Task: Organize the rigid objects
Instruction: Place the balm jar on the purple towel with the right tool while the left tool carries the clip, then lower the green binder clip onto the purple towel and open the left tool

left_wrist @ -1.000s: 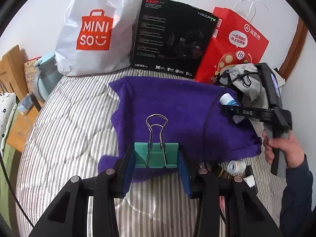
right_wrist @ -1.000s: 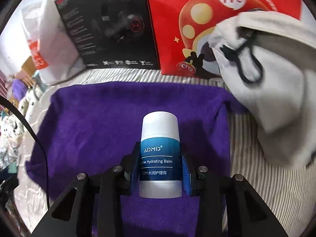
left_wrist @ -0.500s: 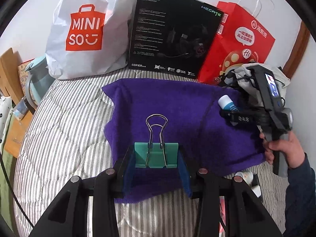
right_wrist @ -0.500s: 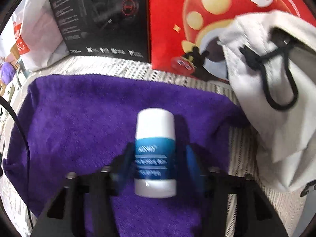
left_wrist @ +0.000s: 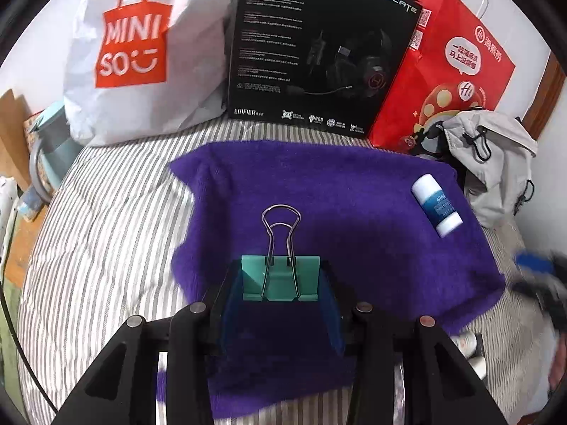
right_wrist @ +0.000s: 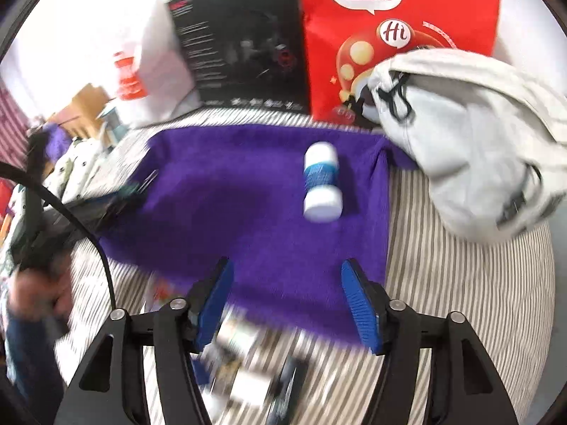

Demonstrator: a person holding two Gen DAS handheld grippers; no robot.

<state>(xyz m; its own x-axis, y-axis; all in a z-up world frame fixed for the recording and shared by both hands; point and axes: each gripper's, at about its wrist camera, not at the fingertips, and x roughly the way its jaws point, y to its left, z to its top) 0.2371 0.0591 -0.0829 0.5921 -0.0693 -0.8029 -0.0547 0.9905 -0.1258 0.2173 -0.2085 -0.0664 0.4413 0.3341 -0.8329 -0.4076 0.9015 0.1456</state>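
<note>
Left gripper (left_wrist: 280,283) pinches the green binder clip (left_wrist: 280,278) by its body, wire handles pointing away, over the purple towel's (left_wrist: 336,191) near edge. Right gripper (right_wrist: 287,301) spread, empty, blurred. White-and-blue balm stick (left_wrist: 436,205) lies flat near the towel's right edge, long axis front-to-back. Free towel lies ahead of the clip.

Small items on the bed (right_wrist: 460,283) beneath the right gripper's fingers (right_wrist: 358,297) smear into blur; the bottle (right_wrist: 321,180) label is unreadable there.
</note>
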